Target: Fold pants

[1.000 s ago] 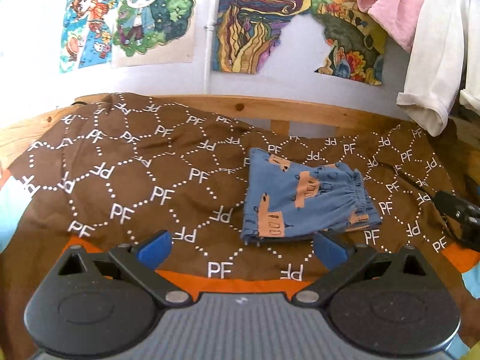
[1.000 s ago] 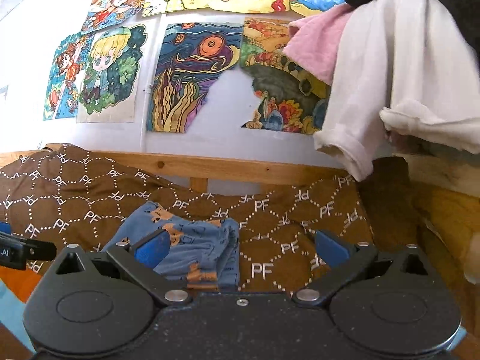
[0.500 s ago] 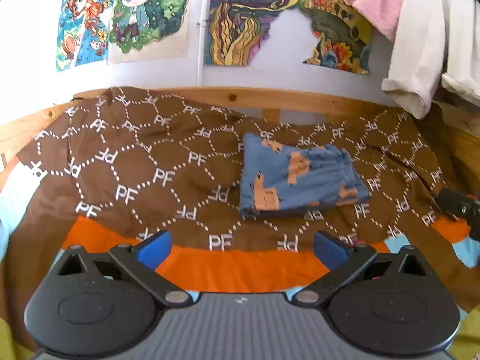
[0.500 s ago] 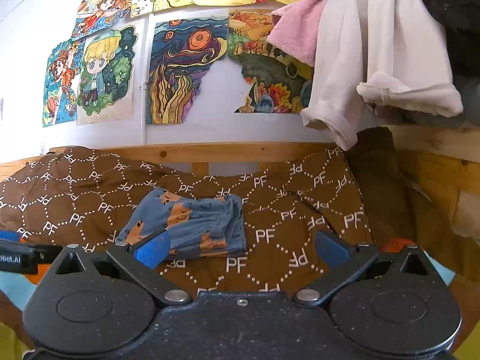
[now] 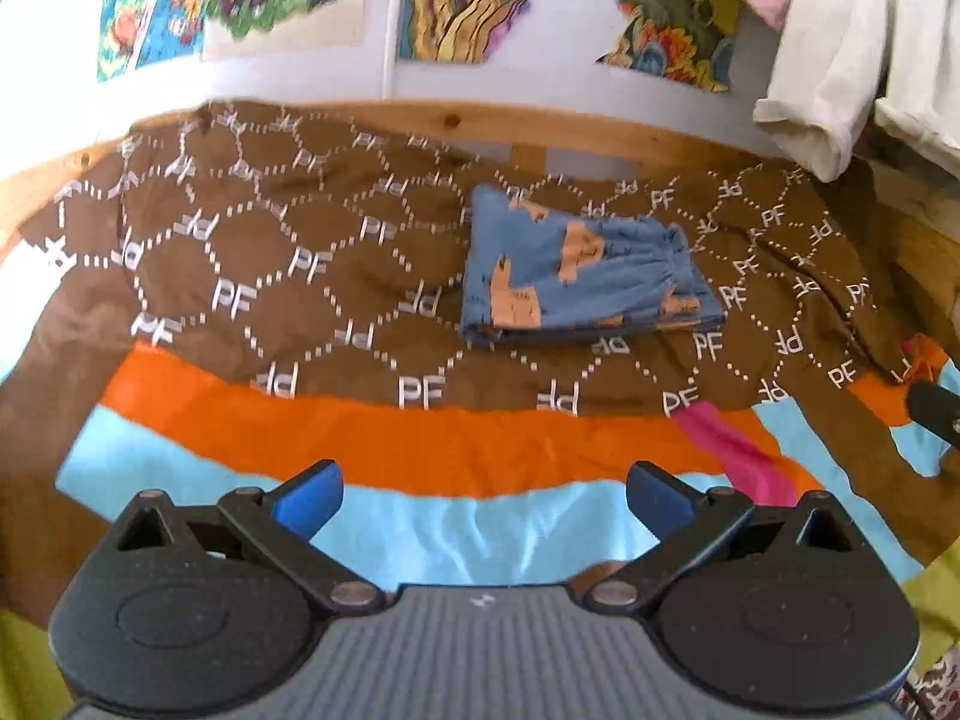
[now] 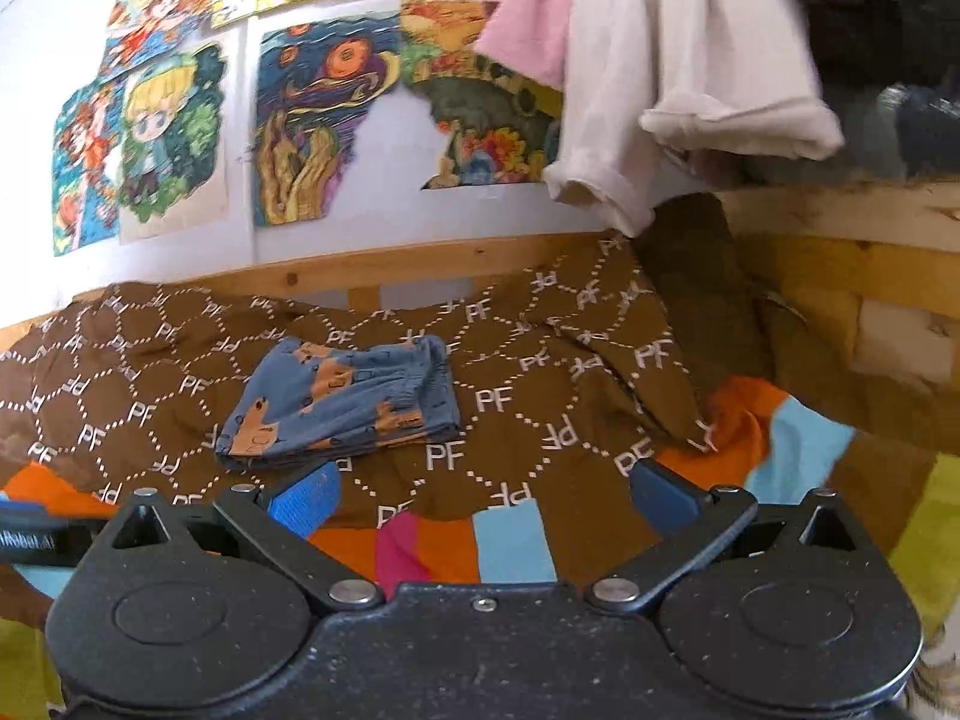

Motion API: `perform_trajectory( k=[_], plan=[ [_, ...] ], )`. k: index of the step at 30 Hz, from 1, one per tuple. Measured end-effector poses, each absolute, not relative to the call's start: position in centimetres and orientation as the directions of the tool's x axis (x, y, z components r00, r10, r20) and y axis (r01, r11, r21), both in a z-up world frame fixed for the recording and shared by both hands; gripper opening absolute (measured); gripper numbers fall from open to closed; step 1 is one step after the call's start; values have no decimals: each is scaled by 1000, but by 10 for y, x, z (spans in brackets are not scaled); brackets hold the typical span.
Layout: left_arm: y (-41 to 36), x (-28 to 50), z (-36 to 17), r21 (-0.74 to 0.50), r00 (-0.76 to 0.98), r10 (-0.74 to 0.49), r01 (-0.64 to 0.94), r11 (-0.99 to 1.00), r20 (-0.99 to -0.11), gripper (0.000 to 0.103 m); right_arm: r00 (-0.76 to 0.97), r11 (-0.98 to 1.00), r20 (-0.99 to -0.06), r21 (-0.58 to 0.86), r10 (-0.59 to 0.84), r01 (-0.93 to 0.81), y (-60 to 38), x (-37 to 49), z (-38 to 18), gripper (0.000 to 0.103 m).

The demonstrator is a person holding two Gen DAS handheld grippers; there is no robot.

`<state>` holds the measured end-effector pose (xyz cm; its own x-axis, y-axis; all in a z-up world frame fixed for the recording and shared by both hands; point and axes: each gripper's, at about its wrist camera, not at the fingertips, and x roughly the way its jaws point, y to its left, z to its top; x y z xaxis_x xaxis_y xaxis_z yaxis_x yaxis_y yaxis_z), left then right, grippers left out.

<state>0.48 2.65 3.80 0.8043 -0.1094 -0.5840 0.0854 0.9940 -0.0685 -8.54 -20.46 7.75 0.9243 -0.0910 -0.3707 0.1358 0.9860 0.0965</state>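
The blue pants with orange animal prints lie as a compact, layered rectangle on the brown "PF"-patterned blanket, just right of centre in the left wrist view and left of centre in the right wrist view. The stacked edges along the near side look even and the gathered waistband sits at the right end, so the folding appears finished, with little or nothing left beyond perhaps a tidy-up.

The left gripper hangs over the orange and light-blue stripes at the bottom of the frame, its fingers spread wide and holding nothing. The right gripper is likewise spread and empty, well short of the pants.

Open blanket surrounds the bundle on every side. The wooden bed rail runs behind it at the top, and hanging clothes crowd the upper right, so the freest room lies toward the frame's left and bottom.
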Motion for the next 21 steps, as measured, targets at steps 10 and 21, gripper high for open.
perform_trajectory(
  k=[10,21],
  plan=[
    [25,4,39,-31,819,-90,88,996,-567,103,916,986,-397,125,-53,111,-209,-74,71,102],
    [38,12,35,-57,820,-60,33,998,-570,103,913,992,-408,117,-1,54,-196,-64,71,102]
  ],
)
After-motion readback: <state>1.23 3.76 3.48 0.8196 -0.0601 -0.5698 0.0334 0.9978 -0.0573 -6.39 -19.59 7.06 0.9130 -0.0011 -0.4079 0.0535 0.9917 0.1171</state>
